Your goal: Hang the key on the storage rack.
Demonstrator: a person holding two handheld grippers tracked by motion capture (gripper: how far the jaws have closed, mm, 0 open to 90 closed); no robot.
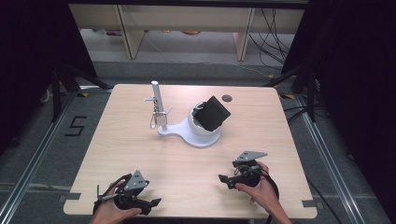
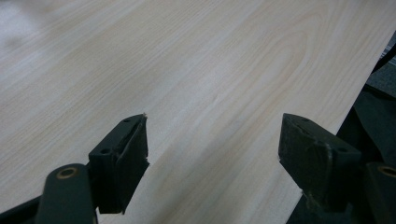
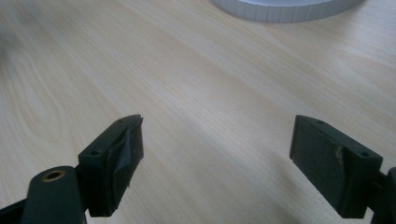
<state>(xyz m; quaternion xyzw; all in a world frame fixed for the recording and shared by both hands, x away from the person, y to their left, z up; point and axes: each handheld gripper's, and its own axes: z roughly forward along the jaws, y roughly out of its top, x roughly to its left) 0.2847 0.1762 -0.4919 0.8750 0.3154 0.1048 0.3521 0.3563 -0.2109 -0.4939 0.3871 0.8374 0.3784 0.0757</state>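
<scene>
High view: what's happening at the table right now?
A person holds the left gripper and the right gripper low over the near edge of the wooden table, both open and holding nothing. Farther back stands a white stand with an upright post, small metal pieces hanging on it, and a black square block tilted in its bowl, untouched.

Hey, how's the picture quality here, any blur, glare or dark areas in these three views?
High view: table evenly lit, surroundings nearly black, mild softness overall. Left gripper view: wood grain sharp near the jaws, blurring at top left, with a pale sheen there. Right gripper view: jaws slightly soft, white base cut off by the top edge.
</scene>
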